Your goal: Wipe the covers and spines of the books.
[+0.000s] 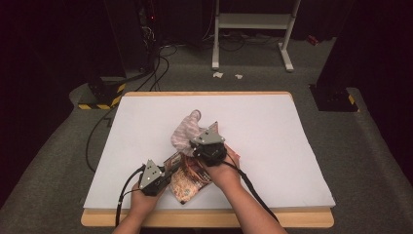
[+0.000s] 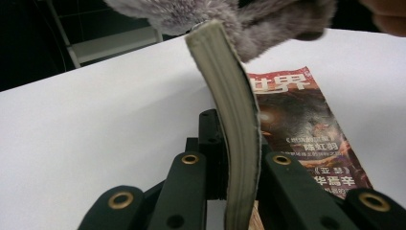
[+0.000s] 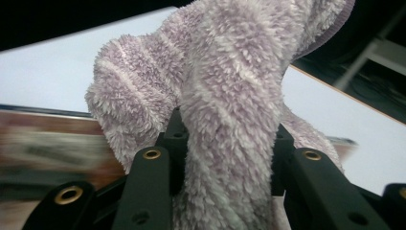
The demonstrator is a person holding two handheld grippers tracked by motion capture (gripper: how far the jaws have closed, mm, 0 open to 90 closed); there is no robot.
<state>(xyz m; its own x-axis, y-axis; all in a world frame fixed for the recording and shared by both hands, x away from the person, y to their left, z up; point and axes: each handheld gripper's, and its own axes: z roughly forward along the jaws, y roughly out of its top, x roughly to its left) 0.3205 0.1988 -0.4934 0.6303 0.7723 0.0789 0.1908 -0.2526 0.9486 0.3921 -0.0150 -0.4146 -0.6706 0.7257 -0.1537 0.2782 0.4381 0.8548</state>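
Observation:
A magazine [image 1: 187, 181] with a red and brown cover lies open near the table's front edge. My left gripper [image 1: 167, 170] is shut on a thick block of its pages [image 2: 235, 120], which stands on edge and bends upward, while the cover [image 2: 306, 139] stays flat on the table. A fluffy lilac striped sock [image 1: 186, 129] is held just above the magazine's far side. My right gripper [image 1: 195, 142] is shut on it, and the sock [image 3: 225, 96] bulges up between the two black jaws. In the left gripper view the sock [image 2: 215, 12] hangs at the top of the page block.
The white table top [image 1: 272, 126] has a wooden rim. Beyond the far edge stand a white frame [image 1: 253, 22], black stands and loose cables [image 1: 156, 68] on the grey floor. Both of the person's forearms come in from the bottom.

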